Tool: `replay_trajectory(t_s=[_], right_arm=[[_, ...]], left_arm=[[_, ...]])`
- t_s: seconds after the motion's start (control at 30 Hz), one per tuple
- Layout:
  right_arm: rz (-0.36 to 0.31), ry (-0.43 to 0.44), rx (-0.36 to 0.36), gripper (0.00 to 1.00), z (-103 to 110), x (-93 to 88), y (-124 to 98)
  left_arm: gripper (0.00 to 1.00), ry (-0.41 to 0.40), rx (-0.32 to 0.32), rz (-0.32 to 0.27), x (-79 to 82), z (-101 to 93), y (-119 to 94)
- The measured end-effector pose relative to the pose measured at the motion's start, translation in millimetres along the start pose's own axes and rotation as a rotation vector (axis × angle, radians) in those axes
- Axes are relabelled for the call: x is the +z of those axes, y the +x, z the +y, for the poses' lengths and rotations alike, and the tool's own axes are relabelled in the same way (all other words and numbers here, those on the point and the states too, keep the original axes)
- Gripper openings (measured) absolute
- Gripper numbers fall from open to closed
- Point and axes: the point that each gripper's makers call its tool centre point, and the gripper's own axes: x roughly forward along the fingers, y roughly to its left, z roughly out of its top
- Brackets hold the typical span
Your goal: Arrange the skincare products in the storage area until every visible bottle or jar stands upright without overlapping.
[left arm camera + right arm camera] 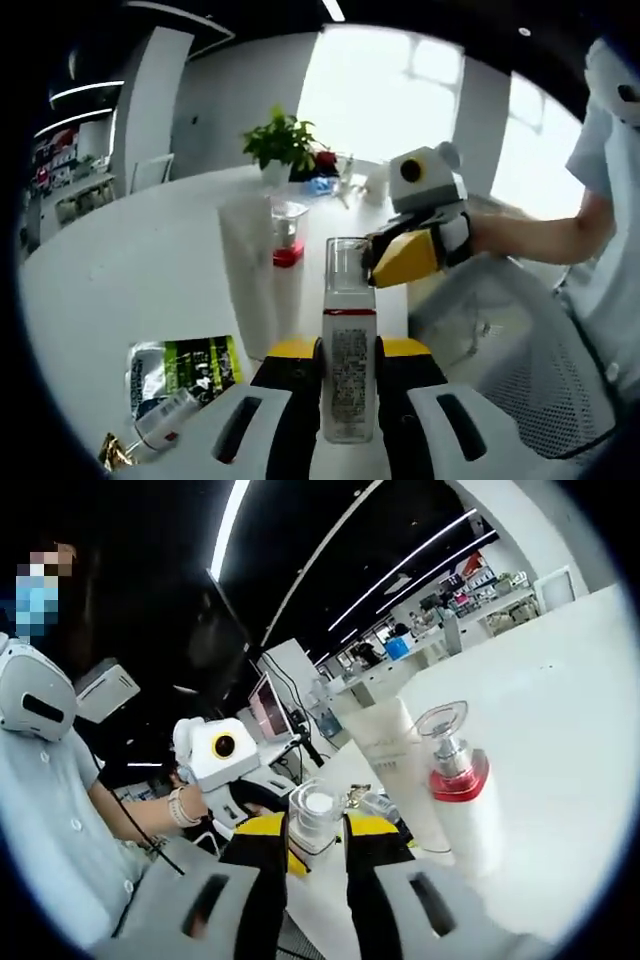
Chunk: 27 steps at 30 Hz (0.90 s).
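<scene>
The clear bottle [349,365] with a red band and a printed label stands upright between the jaws of the left gripper [349,375], which is closed against its sides. The bottle's transparent cap [347,263] is pinched from the right by the right gripper [390,258], whose yellow-tipped jaws meet the cap near its top. In the right gripper view the same cap [317,815] sits between the jaws of the right gripper [317,852], with the white top of the bottle visible through it; the jaws are closed onto it. Whether the cap is seated on the bottle or lifted slightly off it cannot be determined from either view.

Just behind the held bottle, a white tube [258,275] stands upright on the counter [120,270], and a pump bottle [288,235] with a red collar and a clear cap stands beside it. In the right gripper view the white tube [390,765] and the pump bottle [458,795] stand side by side, close together.

Near the left jaw, a green and black sachet [185,370] lies flat on the counter, and a small bottle [155,425] lies on its side just below it.

A potted plant [282,145] stands at the far edge of the counter. A person's hand and sleeve [590,215] hold the right gripper.
</scene>
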Motion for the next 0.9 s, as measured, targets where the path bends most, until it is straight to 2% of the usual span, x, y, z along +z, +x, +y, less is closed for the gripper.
replay_trajectory(t_s=[0.07, 0.23, 0.33, 0.43, 0.5, 0.57, 0.73, 0.9], right_arm=[[0.032, -0.053, -0.02, 0.22, -2, -3.7, 2], [0.047, -0.14, -0.05, 0.22, -4, -5.5, 5], [0.096, -0.266, -0.087, 0.21, -7, -9.4, 7], [0.144, -0.324, -0.132, 0.21, -12, -16.4, 9], [0.166, -0.357, -0.137, 0.21, -13, -19.5, 9], [0.17, -0.358, -0.15, 0.21, -14, -20.6, 10], [0.23, -0.358, -0.188, 0.21, -26, -30.2, 8], [0.25, -0.371, -0.204, 0.21, -30, -32.8, 6]], left_arm=[[0.16, 0.016, 0.012, 0.033, -4.6, 1.6, 5], [0.17, 0.041, 0.034, 0.072, -10.1, 7.7, 12], [0.17, 0.074, 0.051, 0.103, -16.5, 12.6, 21], [0.17, 0.096, 0.064, 0.13, -22.7, 15.8, 29], [0.17, 0.094, 0.059, 0.14, -25.7, 15.8, 34], [0.17, 0.094, 0.066, 0.139, -27.2, 17.4, 38], [0.17, 0.098, 0.072, 0.163, -36.4, 21.9, 47], [0.17, 0.091, 0.07, 0.161, -37.5, 23.3, 51]])
